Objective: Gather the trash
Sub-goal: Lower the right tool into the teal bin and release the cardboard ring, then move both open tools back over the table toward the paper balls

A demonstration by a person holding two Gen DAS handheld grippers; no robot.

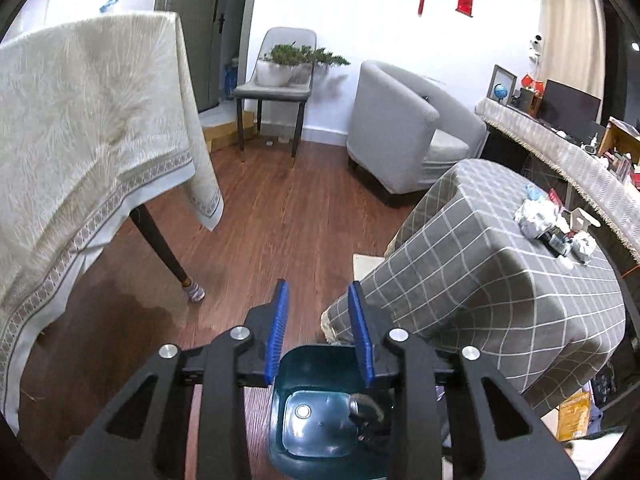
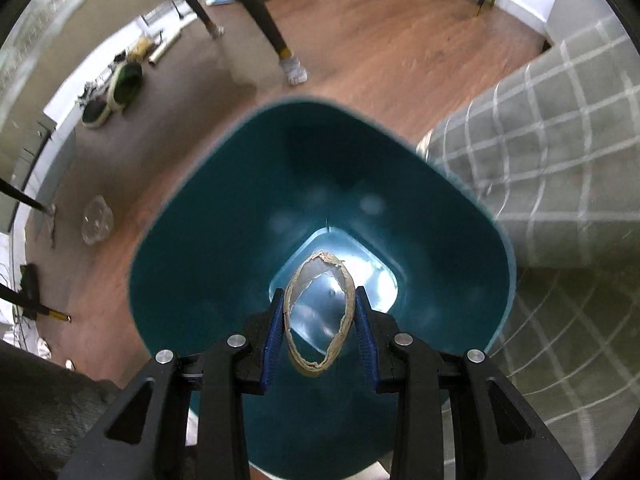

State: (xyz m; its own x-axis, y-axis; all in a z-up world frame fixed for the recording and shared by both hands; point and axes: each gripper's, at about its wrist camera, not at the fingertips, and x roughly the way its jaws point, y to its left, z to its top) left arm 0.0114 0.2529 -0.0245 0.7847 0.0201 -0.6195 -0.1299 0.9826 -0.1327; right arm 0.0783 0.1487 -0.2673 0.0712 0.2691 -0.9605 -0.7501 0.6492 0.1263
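A dark teal trash bin (image 2: 208, 264) stands on the wood floor beside the grey checked table; it also shows in the left wrist view (image 1: 316, 412), below the fingers. My right gripper (image 2: 319, 308) is shut on a squashed cardboard ring (image 2: 347, 316), like an empty tape roll, and holds it over the bin's mouth. My left gripper (image 1: 318, 300) is open and empty above the bin's far rim. In the left wrist view the right gripper with the ring (image 1: 366, 408) shows inside the bin's outline. Crumpled paper balls (image 1: 536, 218) and small clutter lie on the checked table (image 1: 500, 280).
A cream-clothed table (image 1: 80, 152) stands at the left, with a socked leg (image 1: 194, 292). A grey armchair (image 1: 408, 128), a chair with a plant (image 1: 276, 88) and a cluttered desk (image 1: 568, 152) are further back. A clear plastic wad (image 2: 96, 220) lies on the floor.
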